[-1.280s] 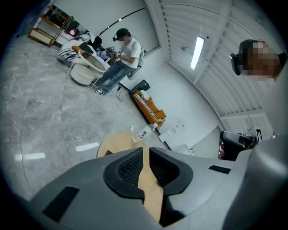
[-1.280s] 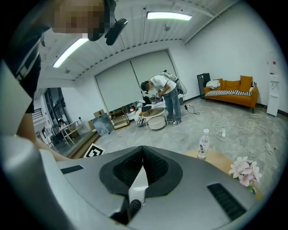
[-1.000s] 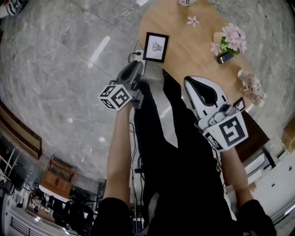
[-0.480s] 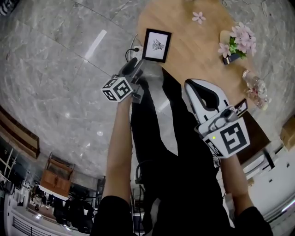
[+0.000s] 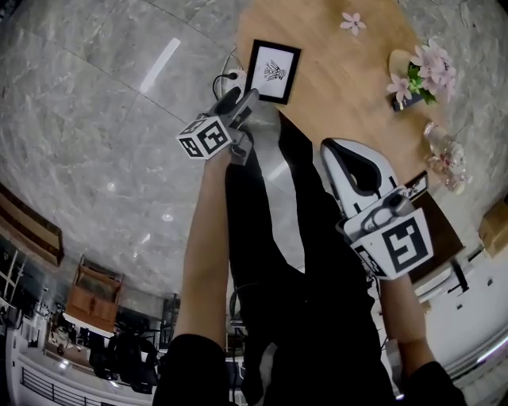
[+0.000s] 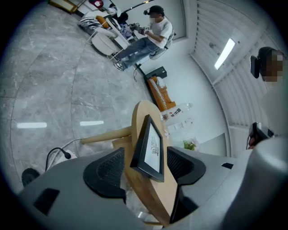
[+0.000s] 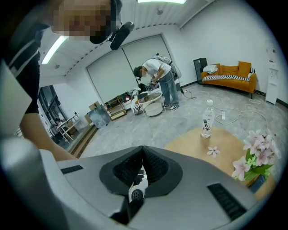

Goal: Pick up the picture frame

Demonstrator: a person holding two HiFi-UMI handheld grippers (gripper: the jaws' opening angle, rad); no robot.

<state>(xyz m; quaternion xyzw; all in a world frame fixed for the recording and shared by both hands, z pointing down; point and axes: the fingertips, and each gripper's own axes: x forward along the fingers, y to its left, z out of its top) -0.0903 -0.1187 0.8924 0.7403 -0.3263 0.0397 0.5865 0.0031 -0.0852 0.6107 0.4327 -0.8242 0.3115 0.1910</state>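
A black picture frame (image 5: 274,71) with a small drawing on white stands propped at the near edge of a round wooden table (image 5: 333,79). My left gripper (image 5: 242,100) points at the frame's lower left corner. In the left gripper view the frame (image 6: 150,148) shows between the two dark pads (image 6: 107,170). The jaws are opening, and neither pad touches the frame. My right gripper (image 5: 355,168) hangs lower right of the frame, well short of it. In the right gripper view its jaws (image 7: 143,152) are shut with nothing in them.
Pink flowers (image 5: 422,70), a loose blossom (image 5: 353,22), a dark phone-like object (image 5: 401,101) and a water bottle (image 5: 444,155) share the table. A power strip and cable (image 5: 230,77) lie on the marble floor beside it. People (image 7: 157,76) and an orange sofa (image 7: 229,74) are farther off.
My left gripper has sunk and come closer to the frame, and its jaws have spread apart. The right gripper has dropped a little and stays shut.
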